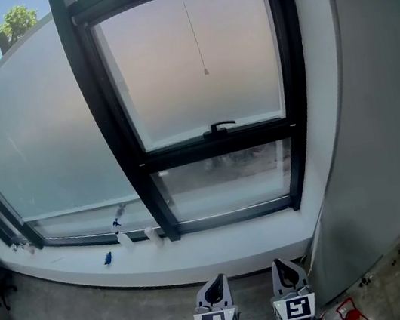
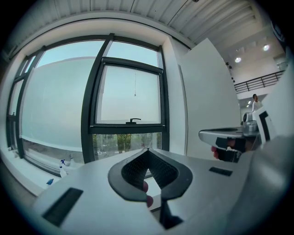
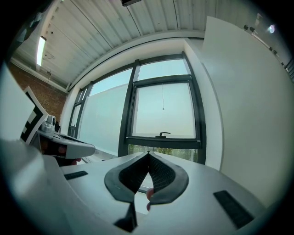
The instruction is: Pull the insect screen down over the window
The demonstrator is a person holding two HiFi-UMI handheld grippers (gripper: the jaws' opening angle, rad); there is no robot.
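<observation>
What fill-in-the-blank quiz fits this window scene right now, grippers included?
1. The left gripper and right gripper both have ____ jaws, holding nothing.
2. The pull cord hangs in the ____ pane of the window.
3. The spray bottle stands on the sill, to the ____ of the grippers.
Missing words: shut; upper; left.

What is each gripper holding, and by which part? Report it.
Nothing. The left gripper and right gripper are both shut and empty, away from the cord.

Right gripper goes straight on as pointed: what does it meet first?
Probably the lower pane, just under the black crossbar. Nothing shows between it and the right gripper; depth unclear.
</observation>
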